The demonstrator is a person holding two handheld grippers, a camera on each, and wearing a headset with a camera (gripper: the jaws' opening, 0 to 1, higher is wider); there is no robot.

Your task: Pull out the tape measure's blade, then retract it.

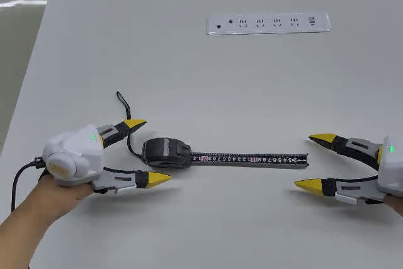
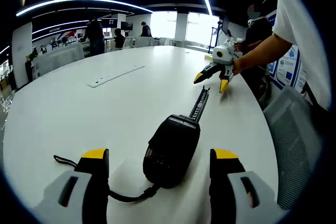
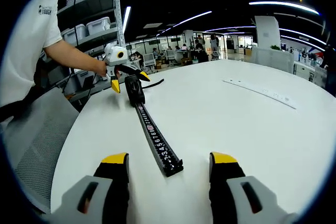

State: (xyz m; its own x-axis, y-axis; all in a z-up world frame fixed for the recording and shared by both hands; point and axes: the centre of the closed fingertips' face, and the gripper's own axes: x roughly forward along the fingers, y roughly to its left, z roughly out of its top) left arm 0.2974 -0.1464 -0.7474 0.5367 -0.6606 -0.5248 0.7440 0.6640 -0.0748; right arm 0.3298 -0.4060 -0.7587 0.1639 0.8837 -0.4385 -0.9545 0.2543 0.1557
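My left gripper (image 1: 153, 150) sits at the lower left of the head view with its jaws spread wide. The tape measure's black case (image 1: 166, 152) lies on the white table (image 1: 189, 80) between the two yellow tips, and as far as I can see it touches neither. The blade (image 1: 252, 159) lies flat and extended from the case toward the right, numbers facing up. Its end stops just short of my right gripper (image 1: 306, 160) at the lower right, whose jaws are also apart and grip nothing. A black cord (image 1: 123, 102) loops from the case toward the upper left. A white power strip (image 1: 267, 23) lies well apart, near the top.
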